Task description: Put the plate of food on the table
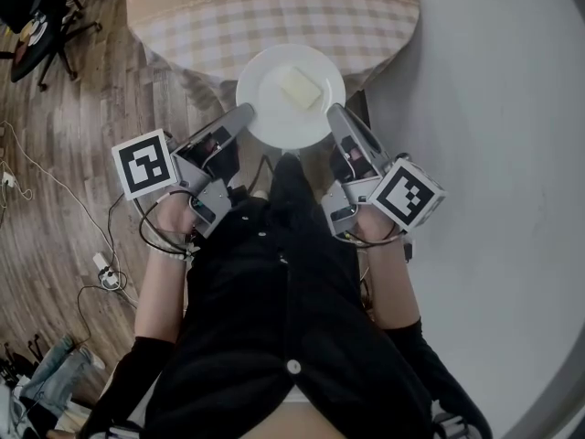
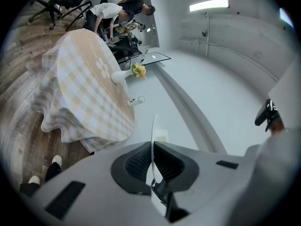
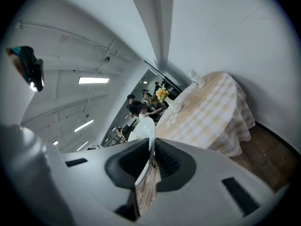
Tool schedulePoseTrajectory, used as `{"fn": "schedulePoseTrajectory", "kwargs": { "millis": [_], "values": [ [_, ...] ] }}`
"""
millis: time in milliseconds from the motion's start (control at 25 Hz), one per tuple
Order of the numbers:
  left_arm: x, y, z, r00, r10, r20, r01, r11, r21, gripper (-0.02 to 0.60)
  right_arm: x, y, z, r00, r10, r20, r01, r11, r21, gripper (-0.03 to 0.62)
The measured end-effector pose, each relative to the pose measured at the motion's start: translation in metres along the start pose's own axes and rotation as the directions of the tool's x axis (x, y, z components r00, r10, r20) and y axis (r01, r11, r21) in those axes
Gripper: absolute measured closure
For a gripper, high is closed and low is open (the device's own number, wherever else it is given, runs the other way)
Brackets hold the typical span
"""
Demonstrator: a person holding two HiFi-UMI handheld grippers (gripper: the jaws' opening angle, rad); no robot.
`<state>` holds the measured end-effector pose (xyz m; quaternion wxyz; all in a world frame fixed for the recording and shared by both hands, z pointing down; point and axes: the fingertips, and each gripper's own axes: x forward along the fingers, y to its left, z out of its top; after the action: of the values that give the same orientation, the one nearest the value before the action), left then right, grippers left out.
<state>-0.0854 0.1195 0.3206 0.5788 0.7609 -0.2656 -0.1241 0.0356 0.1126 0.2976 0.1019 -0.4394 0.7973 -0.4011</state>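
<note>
Beige-checked cloth on round table (image 1: 274,16): ahead of both grippers, nothing delivered yet. White round plate (image 1: 260,108): held aloft between them, left gripper (image 1: 245,113) and right gripper (image 1: 333,112) each clamped on an opposite rim. Pale yellow food slab (image 1: 299,87): at plate centre. Remaining, by judgement: reach the table, set down, release.

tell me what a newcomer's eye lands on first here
The white plate with a pale block of food is mid-picture in the head view, pinched at its rim by the left gripper and right gripper. Just beyond it stands the round table in a checked cloth.
</note>
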Motion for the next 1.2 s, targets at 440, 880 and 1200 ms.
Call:
{"fn": "schedulePoseTrajectory", "kwargs": {
  "millis": [440, 880, 1200],
  "values": [
    [0.036, 0.010, 0.028, 0.999, 0.018, 0.034, -0.017, 1.000, -0.011, 0.574, 0.033, -0.027, 0.031, 0.999, 0.030, -0.037, -0.030, 1.000, 0.009, 0.577],
    [0.082, 0.017, 0.069, 0.994, 0.033, 0.102, -0.030, 0.999, -0.024, 0.574, 0.077, -0.061, 0.072, 0.993, 0.068, -0.097, -0.066, 0.998, 0.025, 0.577],
    [0.114, 0.021, 0.091, 0.985, 0.058, 0.161, -0.053, 0.998, -0.033, 0.574, 0.107, -0.083, 0.101, 0.982, 0.118, -0.149, -0.116, 0.993, 0.023, 0.577]
  ]
}}
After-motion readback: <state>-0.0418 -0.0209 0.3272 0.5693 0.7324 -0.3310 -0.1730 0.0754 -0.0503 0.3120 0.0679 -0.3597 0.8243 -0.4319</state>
